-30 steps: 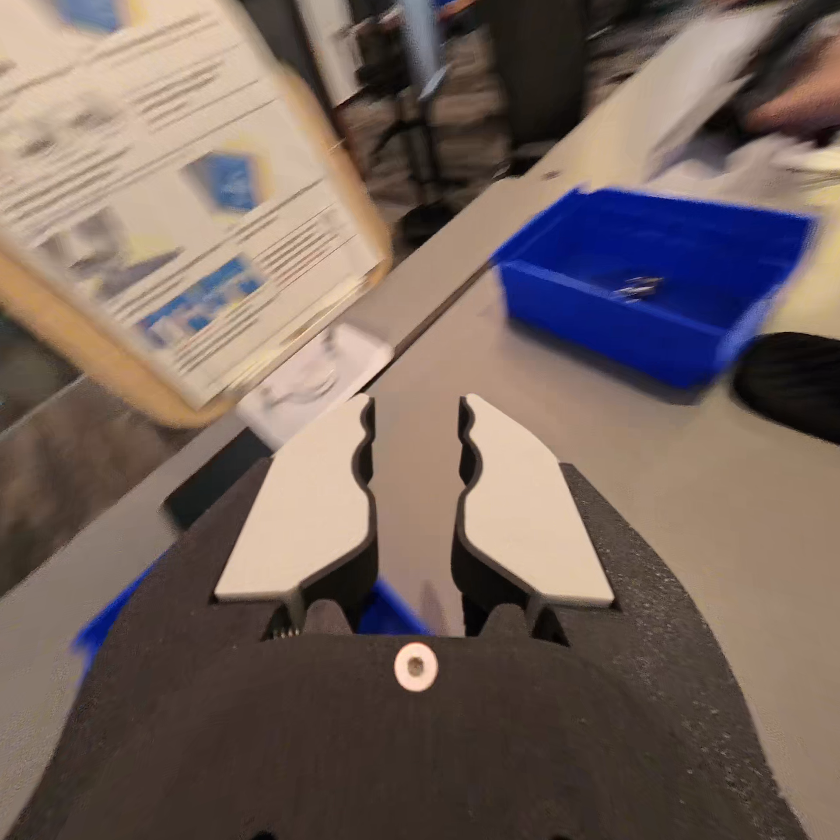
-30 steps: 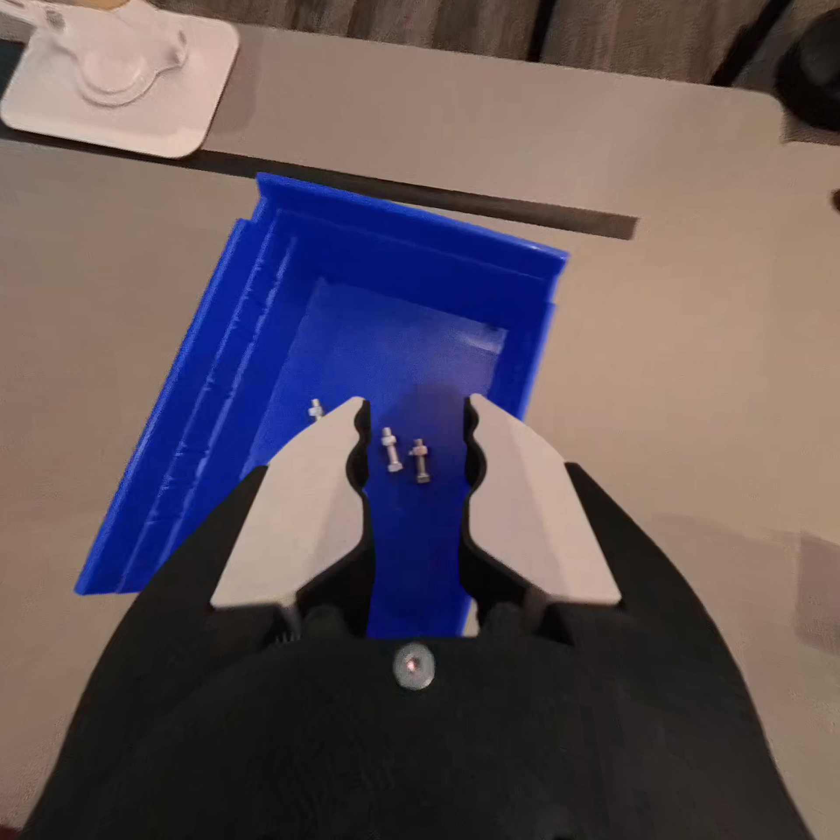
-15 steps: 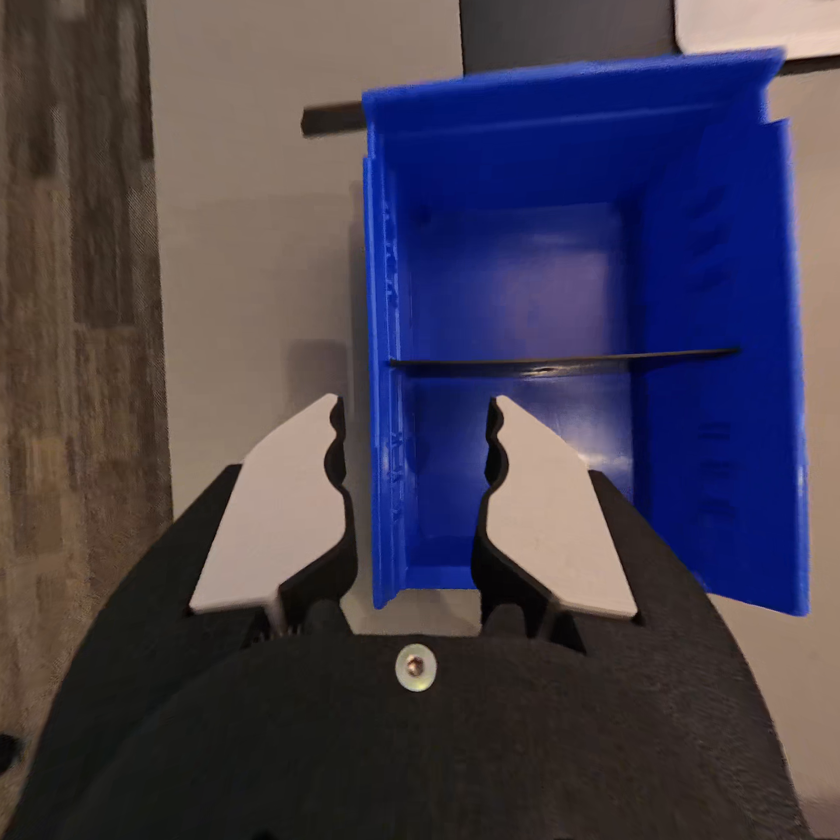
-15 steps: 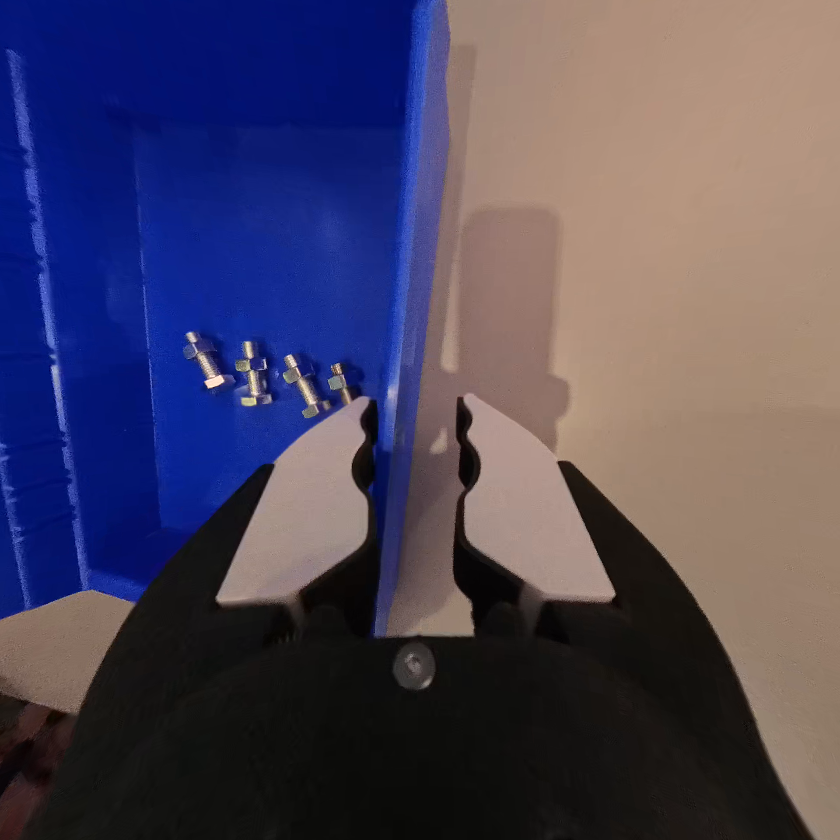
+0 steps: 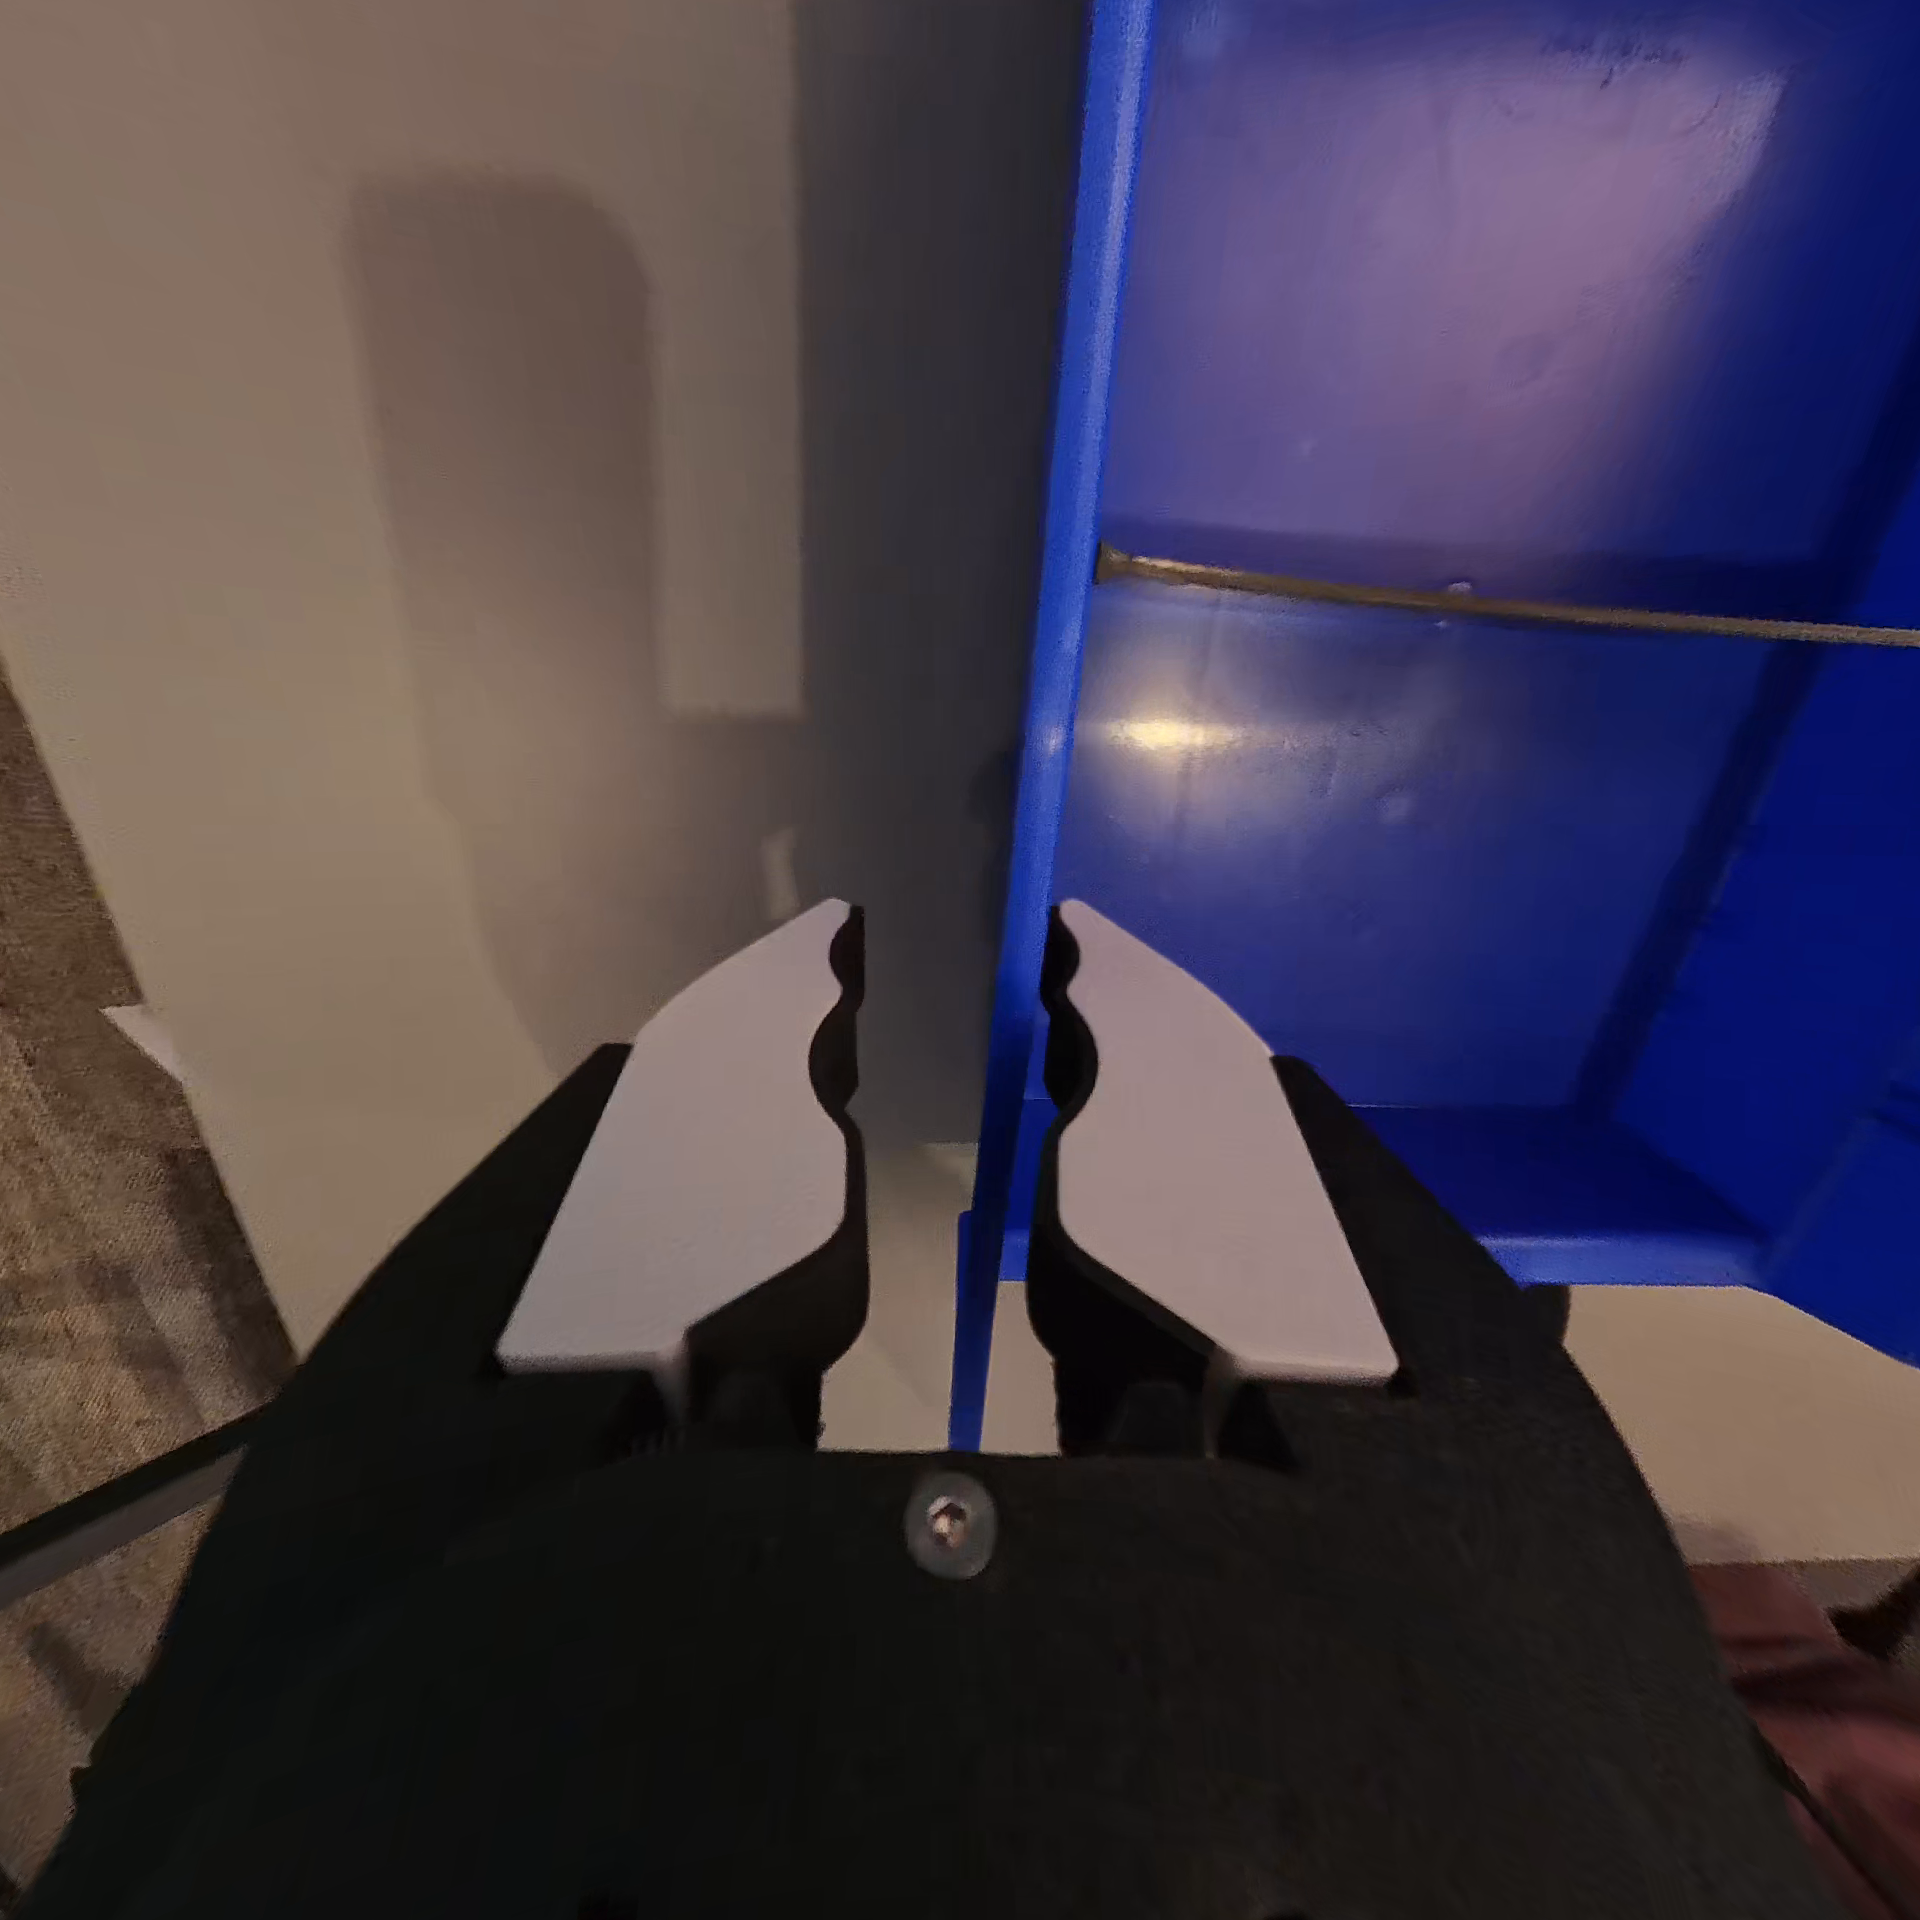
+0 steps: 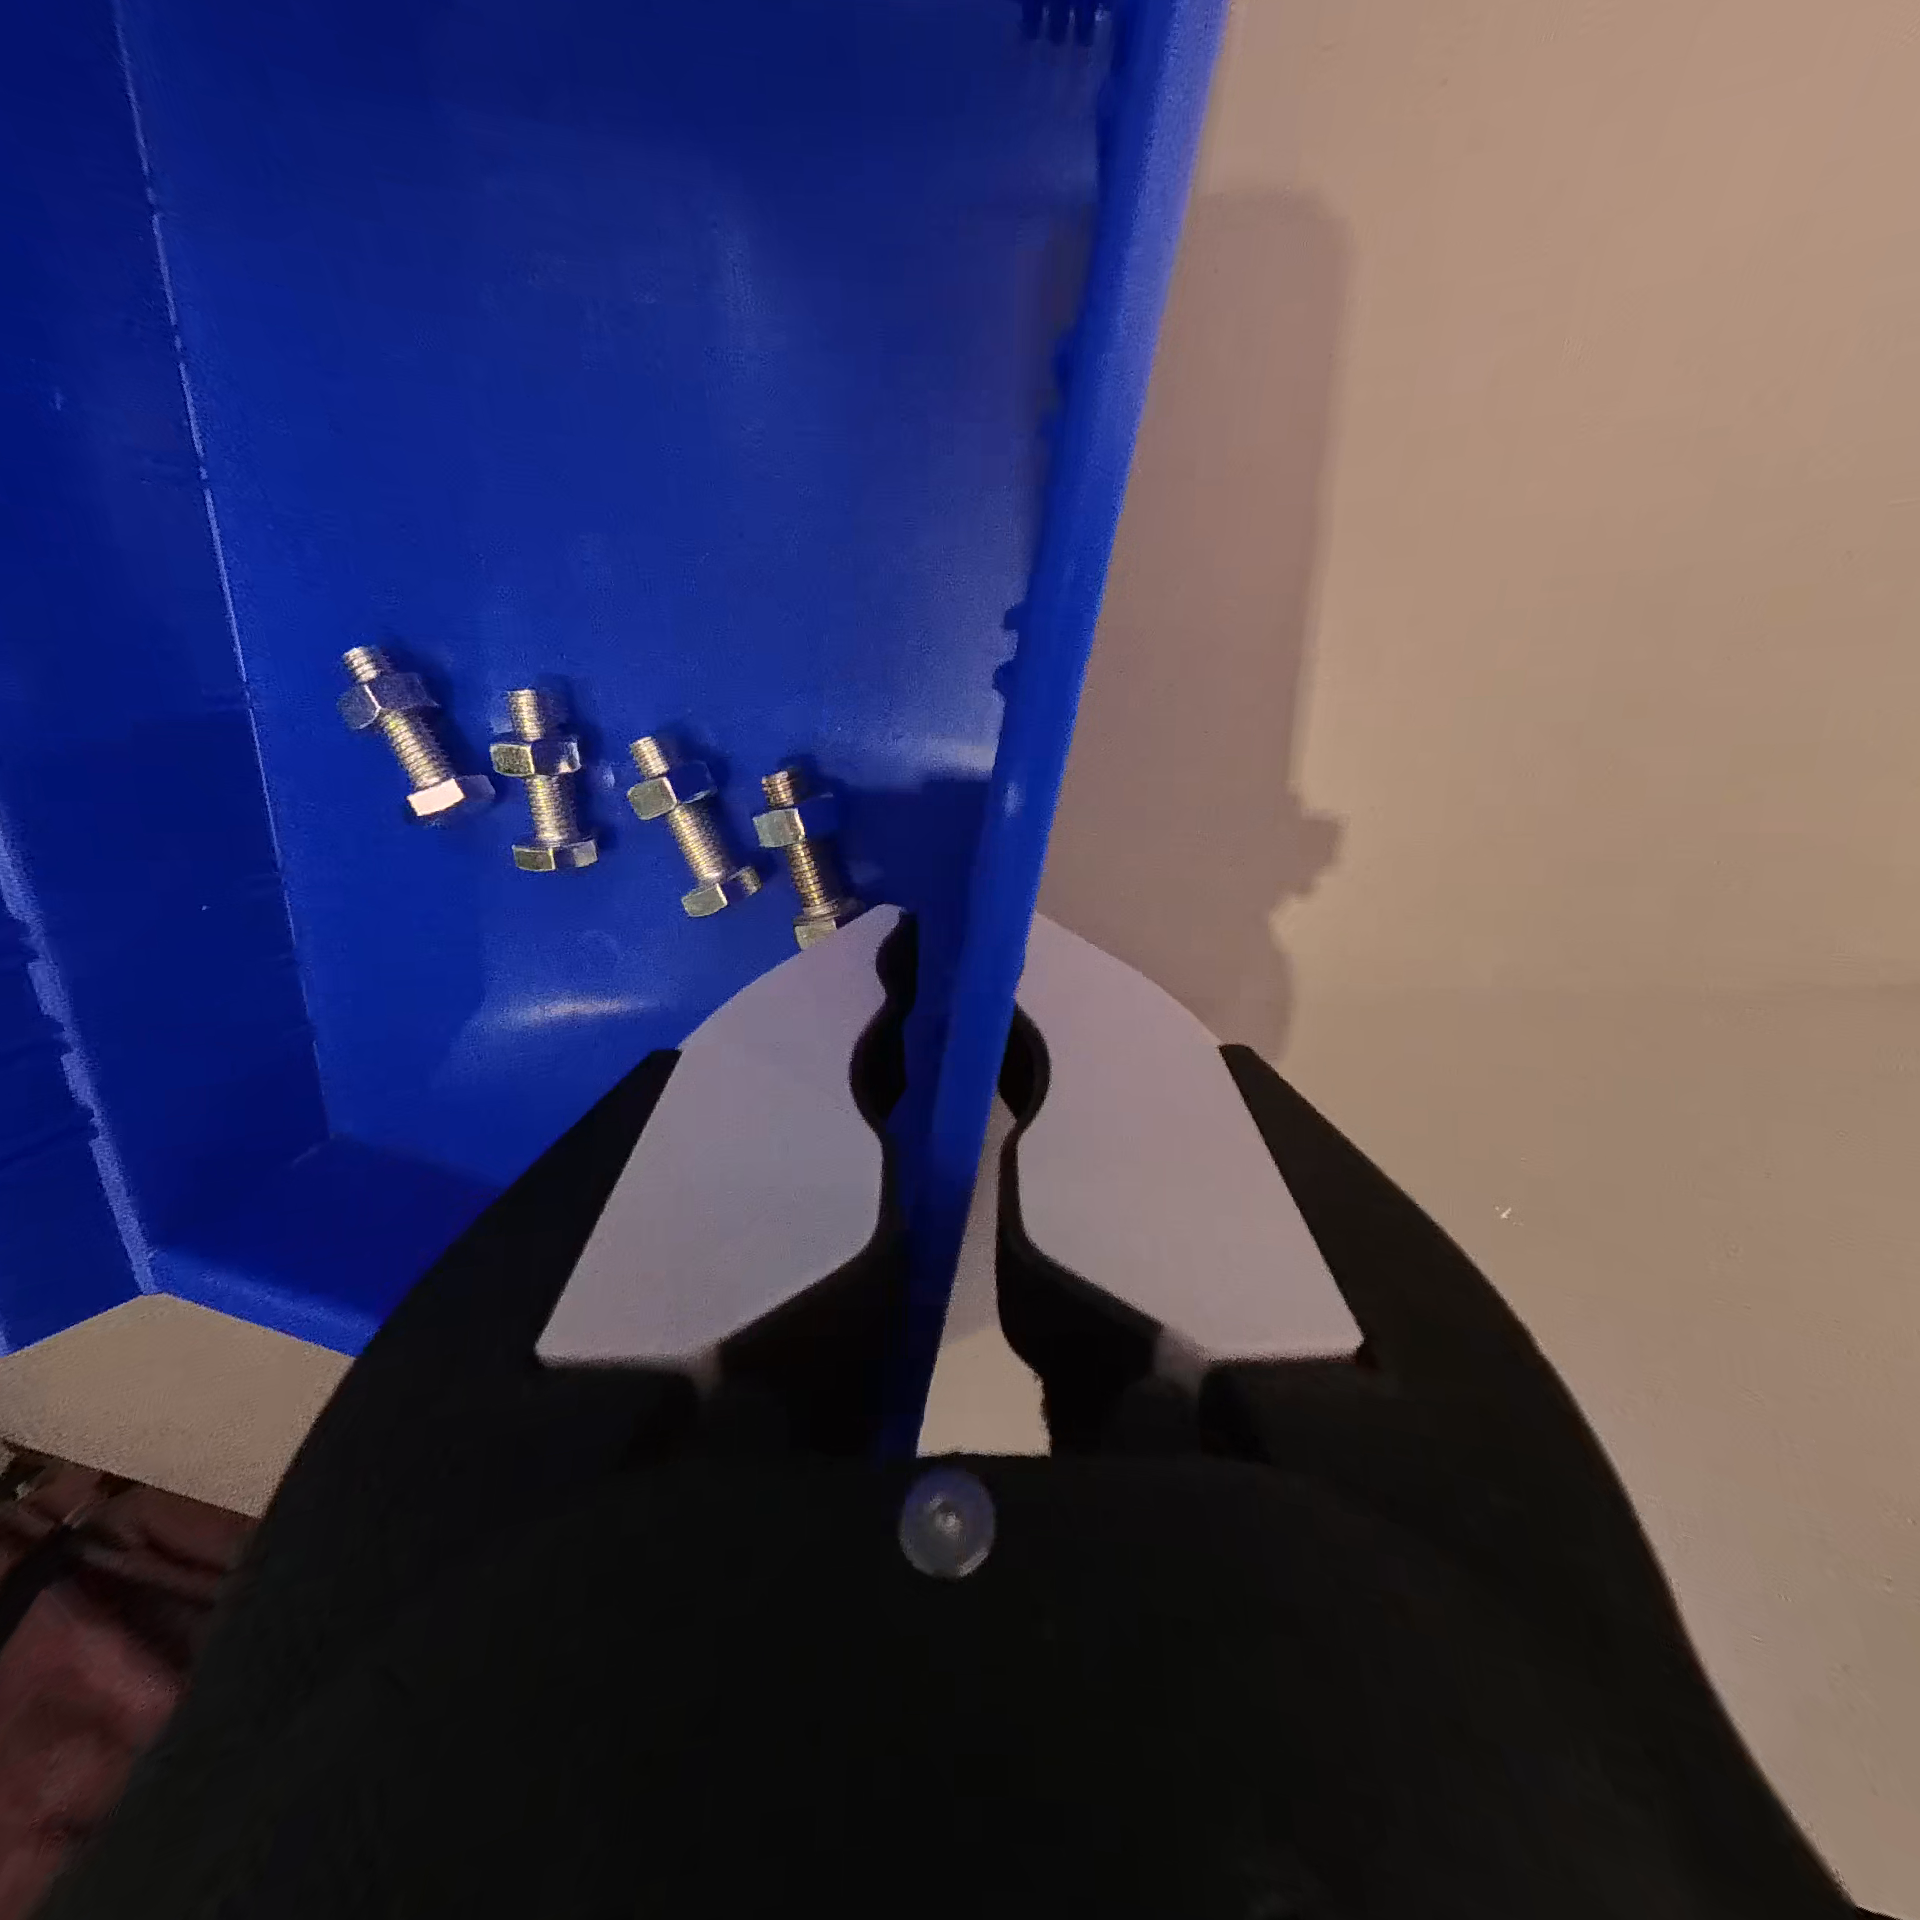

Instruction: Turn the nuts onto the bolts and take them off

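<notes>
Blue bin (image 6: 1091,520) wall apparently pinched by right claw (image 6: 961,935); left claw (image 5: 951,920) gaping

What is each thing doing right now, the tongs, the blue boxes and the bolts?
left tongs, open, astride the divided bin wall.
right tongs, shut on the bolt bin wall.
divided bin, nothing seen inside.
bolt bin, holds the bolts.
four bolts, lying flat, a nut on each.

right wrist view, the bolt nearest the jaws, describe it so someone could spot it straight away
Find the blue bin on the pale table. Four bolts, each with a nut on it, lie in a row on its floor. The one meant is the rightmost, closest to the bin's right wall; its head is partly hidden behind the right gripper's jaws.
</notes>
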{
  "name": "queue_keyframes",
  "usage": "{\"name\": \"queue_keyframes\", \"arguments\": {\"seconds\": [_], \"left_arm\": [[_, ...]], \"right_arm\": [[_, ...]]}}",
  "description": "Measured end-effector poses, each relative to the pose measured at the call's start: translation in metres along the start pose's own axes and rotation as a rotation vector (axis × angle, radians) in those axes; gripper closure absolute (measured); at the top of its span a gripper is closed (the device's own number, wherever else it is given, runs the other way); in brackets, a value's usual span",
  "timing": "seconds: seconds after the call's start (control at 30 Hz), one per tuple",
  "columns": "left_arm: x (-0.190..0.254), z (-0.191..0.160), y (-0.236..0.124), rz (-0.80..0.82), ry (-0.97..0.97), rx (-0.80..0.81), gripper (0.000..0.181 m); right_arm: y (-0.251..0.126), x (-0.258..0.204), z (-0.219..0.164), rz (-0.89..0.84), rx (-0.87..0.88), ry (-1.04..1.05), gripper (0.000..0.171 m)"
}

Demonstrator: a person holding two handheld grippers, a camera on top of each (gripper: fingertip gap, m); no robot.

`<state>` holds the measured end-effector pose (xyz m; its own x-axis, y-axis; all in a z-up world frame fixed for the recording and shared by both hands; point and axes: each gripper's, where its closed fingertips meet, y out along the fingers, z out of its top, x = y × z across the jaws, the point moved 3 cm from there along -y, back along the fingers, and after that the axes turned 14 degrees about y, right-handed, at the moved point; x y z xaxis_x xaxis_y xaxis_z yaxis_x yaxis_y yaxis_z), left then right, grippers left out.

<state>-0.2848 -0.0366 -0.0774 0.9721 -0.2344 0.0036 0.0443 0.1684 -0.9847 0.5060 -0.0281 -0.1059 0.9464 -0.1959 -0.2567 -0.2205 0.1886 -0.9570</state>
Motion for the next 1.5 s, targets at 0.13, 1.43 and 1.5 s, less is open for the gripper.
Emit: {"name": "queue_keyframes", "arguments": {"seconds": [0.13, 1.43, 1.5], "left_arm": [[0.012, 0.002, 0.011, -0.099, 0.007, -0.038, 0.174], [0.253, 0.101, -0.026, 0.261, 0.688, 0.333, 0.121], [0.258, 0.108, -0.052, 0.312, 0.688, 0.473, 0.12]], "right_arm": [[0.0, -0.001, 0.0, -0.003, -0.006, -0.007, 0.157], [0.032, -0.117, -0.012, -0.073, -0.229, -0.177, 0.163], [0.038, -0.115, -0.015, -0.085, -0.267, -0.179, 0.161]]}}
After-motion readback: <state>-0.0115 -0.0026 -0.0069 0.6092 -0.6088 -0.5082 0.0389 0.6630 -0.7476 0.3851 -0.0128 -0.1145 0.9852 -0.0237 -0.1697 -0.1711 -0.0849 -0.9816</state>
